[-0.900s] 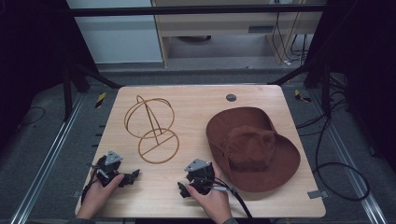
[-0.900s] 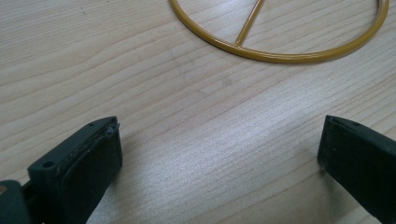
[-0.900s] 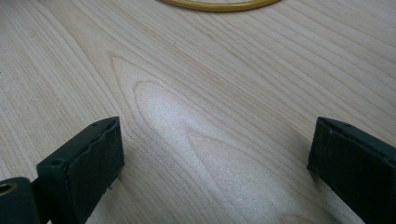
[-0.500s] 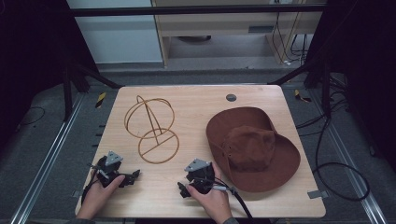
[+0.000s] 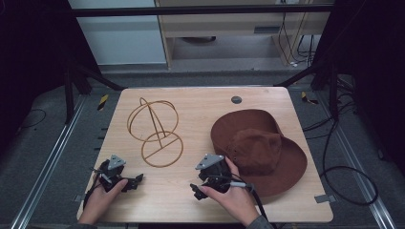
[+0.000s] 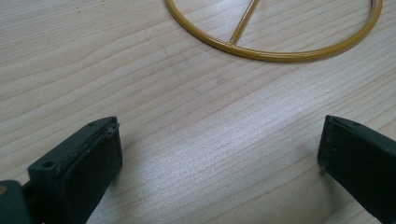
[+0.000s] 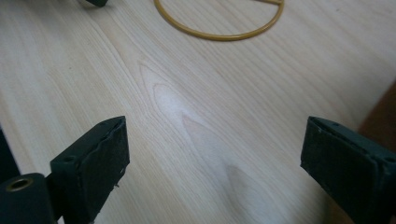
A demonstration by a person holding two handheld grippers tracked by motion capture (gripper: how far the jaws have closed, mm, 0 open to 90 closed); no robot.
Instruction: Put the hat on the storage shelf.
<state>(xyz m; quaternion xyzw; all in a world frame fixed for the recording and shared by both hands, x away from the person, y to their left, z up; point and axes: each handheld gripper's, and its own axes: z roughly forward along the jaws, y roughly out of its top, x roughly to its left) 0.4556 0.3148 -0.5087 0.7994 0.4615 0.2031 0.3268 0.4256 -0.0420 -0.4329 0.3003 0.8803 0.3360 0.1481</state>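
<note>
A gold wire hat stand stands left of the table's middle, its round base ring flat on the wood. A brown brimmed hat lies crown up at the right. My left gripper rests near the front left edge, jaws pointing right toward the ring. In the left gripper view it is open over bare wood. My right gripper sits at the front middle, just left of the hat's brim. It is open, with the ring ahead and the hat's edge at the right.
The wooden table has a small dark round disc near its back edge. Black cables loop on the floor to the right. Metal frame rails run along the left side.
</note>
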